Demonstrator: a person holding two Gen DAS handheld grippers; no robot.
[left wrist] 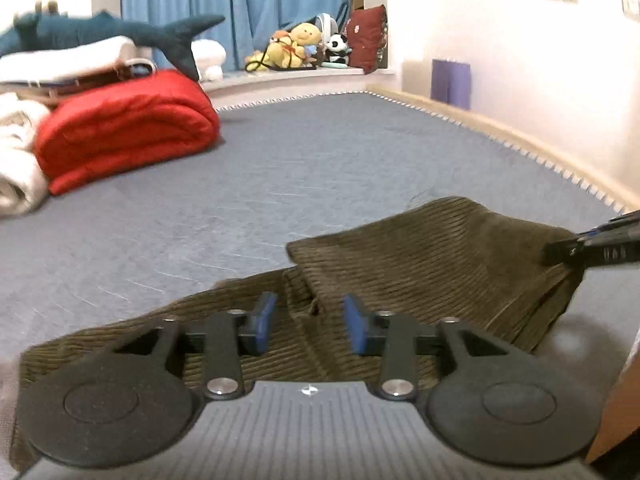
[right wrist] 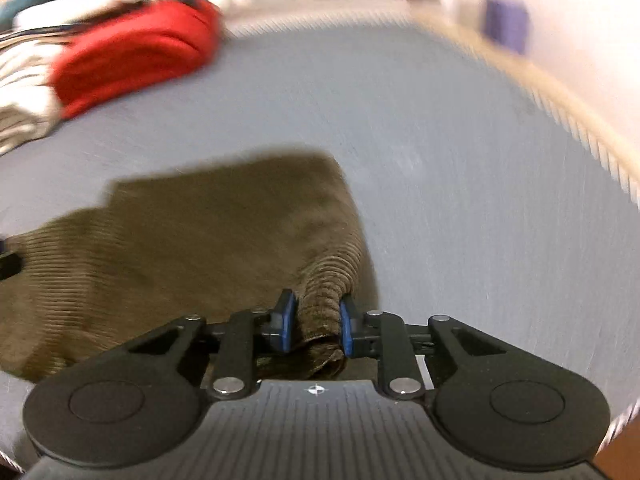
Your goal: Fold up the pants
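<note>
- Left wrist view: the pants (left wrist: 420, 256) are brown corduroy, lying on the grey bed (left wrist: 280, 168) right in front of the camera, with one layer already flopped back over another so there's a thick doubled edge running across the middle.
- Same view: the left gripper (left wrist: 308, 324) has its tongs a little apart with nothing pinched between them. The blue pads (left wrist: 264, 320) sit just over the cloth, one on each side of a seam ridge, and I don't see them pressing on anything.
- Over at the right edge, the right gripper (left wrist: 592, 246) has a corner of the pants bunched up and lifted off the bed, so the fabric hangs in a slack drape from that point.
- Right wrist view: pretty blurry, but the right gripper (right wrist: 316, 326) is clearly clamped narrow on a rolled wad of corduroy. The rest of the pants (right wrist: 180, 240) spreads out to the left on the bed.
- My take on handling: it's soft and floppy but on the heavy side for cloth, and the ribbing should give decent grip, so slipping isn't my worry. Sagging in the middle is.
- I'd grab at hems, the waistband or that doubled edge, taking every layer at once, with both grips well apart.
</note>
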